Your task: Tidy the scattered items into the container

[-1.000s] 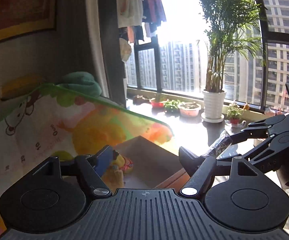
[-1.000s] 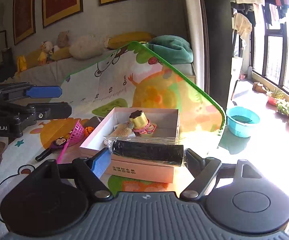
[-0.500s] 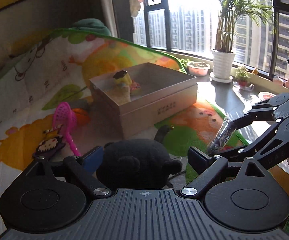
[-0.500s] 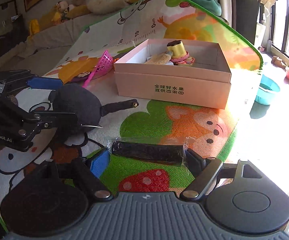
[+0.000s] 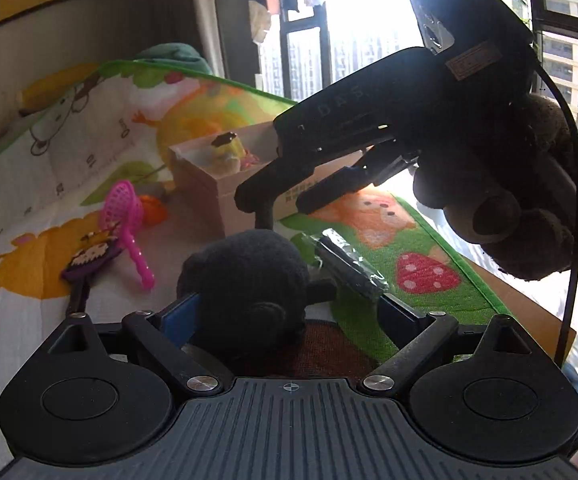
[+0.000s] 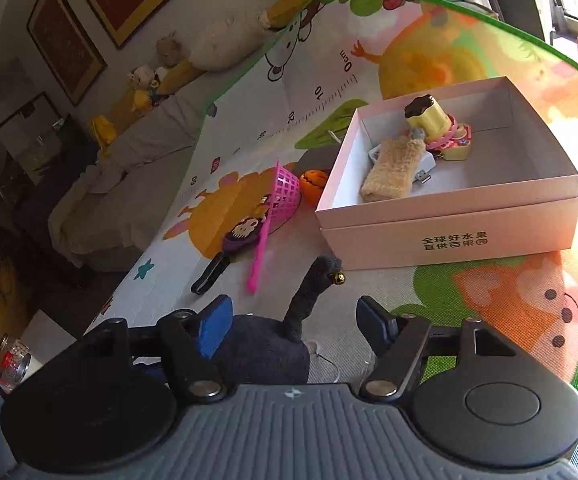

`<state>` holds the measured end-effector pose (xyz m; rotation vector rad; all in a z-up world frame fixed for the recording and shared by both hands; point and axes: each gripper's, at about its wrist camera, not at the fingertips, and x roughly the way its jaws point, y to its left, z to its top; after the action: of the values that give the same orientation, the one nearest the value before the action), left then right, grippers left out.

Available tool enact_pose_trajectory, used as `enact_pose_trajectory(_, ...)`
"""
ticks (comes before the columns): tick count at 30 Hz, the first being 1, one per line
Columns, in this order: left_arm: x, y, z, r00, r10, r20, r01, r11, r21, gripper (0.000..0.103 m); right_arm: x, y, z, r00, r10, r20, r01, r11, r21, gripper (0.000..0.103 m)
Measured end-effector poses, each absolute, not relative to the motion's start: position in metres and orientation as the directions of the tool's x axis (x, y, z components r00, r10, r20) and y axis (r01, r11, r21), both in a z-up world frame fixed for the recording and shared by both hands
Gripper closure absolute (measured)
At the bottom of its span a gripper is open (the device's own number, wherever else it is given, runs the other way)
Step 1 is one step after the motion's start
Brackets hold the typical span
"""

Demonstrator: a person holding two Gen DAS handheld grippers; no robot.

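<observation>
The black plush toy point(image 5: 249, 280) lies on the colourful play mat point(image 5: 49, 200), a little in front of the pink box point(image 6: 449, 216), which already holds some small things. The left gripper point(image 5: 285, 312) is low over the toy with its fingers spread wide, and the round body sits between them. I cannot tell if the blue pad touches the fabric. The right gripper point(image 6: 293, 316) is also spread open and holds nothing; it hangs above the same toy, with the thin tail point(image 6: 313, 292) and its small gold bell point(image 6: 339, 277) standing up between the fingers.

The toy looks soft and light, so I judge it will squash under pressure and will not slip easily. The best hold is across the round body, not on the tail, which is thin and would probably bend or swing. Just beside the toy lies a dark roll in clear wrap point(image 5: 349, 264); the film looks smooth, so this one may slide. A pink net scoop point(image 6: 277, 200), a purple hairbrush point(image 6: 237, 236) and a small orange pumpkin point(image 6: 314, 180) wait further away
</observation>
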<state>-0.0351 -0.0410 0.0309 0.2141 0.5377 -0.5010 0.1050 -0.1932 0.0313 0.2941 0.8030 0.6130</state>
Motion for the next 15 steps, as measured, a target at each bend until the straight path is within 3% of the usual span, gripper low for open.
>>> enact_pose_trajectory(2, -0.039, -0.037, 0.031, 0.729, -0.414, -0.546, 0.524, 0.85, 0.056, 0.007, 0.113, -0.181, 0.024, 0.495, 0.621, -0.608, -0.404, 0.784, 0.472, 0.062)
enact_pose_trajectory(10, -0.037, -0.011, 0.035, 0.757, -0.374, -0.535, 0.472, 0.88, 0.052, 0.004, 0.079, -0.176, 0.029, 0.437, 0.675, -0.595, -0.513, 0.73, 0.452, 0.063)
enact_pose_trajectory(15, -0.016, -0.028, 0.025, 0.731, -0.4, -0.553, 0.525, 0.847, 0.081, 0.004, 0.059, -0.175, 0.031, 0.435, 0.675, -0.595, -0.557, 0.721, 0.411, 0.062)
